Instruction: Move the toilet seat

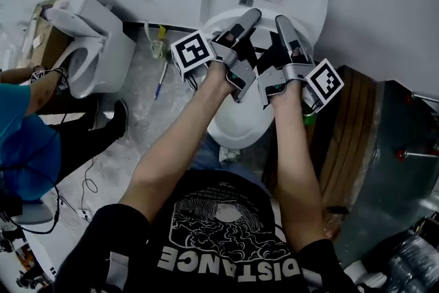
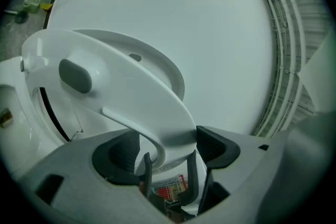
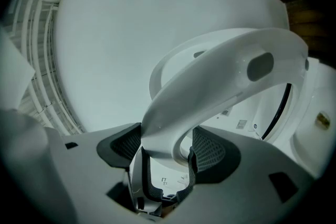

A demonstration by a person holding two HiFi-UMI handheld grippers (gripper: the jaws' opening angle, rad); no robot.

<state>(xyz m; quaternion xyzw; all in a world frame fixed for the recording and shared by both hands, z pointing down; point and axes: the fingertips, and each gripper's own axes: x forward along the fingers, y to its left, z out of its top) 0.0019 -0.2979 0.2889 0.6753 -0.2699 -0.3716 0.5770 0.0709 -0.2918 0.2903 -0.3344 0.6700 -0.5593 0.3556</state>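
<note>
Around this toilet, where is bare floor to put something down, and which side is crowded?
Bare floor lies left of the toilet bowl, between it and the second toilet, with a pen there. The right side is crowded by wood planks. Over the bowl, the left gripper and right gripper grip the toilet seat.

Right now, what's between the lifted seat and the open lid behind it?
Nothing; the left gripper view shows only bare space between the toilet seat and the lid.
</note>
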